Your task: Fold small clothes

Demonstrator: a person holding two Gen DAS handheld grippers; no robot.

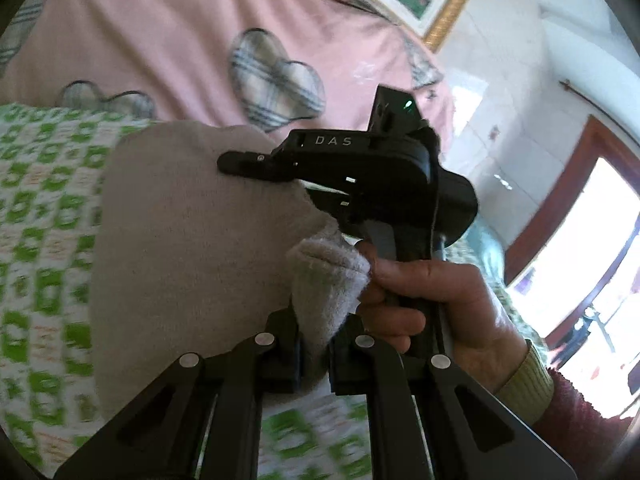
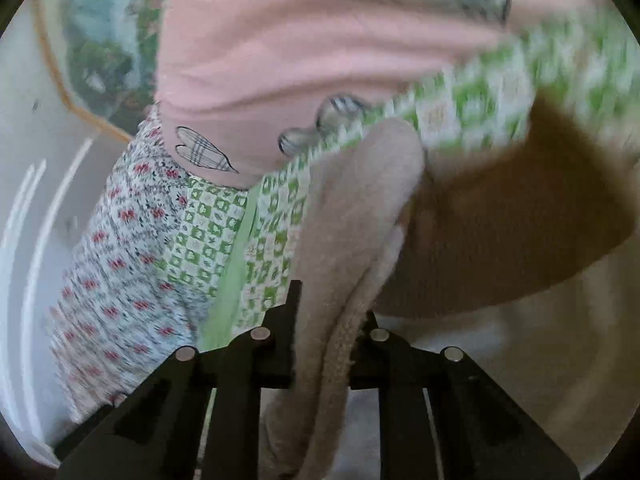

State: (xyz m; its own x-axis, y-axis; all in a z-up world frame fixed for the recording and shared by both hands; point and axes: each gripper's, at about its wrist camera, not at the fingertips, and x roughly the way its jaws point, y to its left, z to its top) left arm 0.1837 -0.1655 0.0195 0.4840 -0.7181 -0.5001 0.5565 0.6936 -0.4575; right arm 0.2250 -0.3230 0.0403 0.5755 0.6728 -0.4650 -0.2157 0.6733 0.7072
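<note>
Left wrist view: green-check sheet [image 1: 36, 208] at left, beige garment [image 1: 180, 240] lifted above it, a corner of the garment clamped in the left gripper [image 1: 314, 354]; further right the right gripper [image 1: 256, 166] pinches the garment's far edge, held by the right hand [image 1: 432, 300], with a pink quilt [image 1: 160, 40] behind. Right wrist view: floral sheet [image 2: 120, 240] at left, green-check sheet [image 2: 208, 240] beside it, then the garment [image 2: 352, 220] hanging from the right gripper [image 2: 324, 364], clenched on its ribbed hem.
</note>
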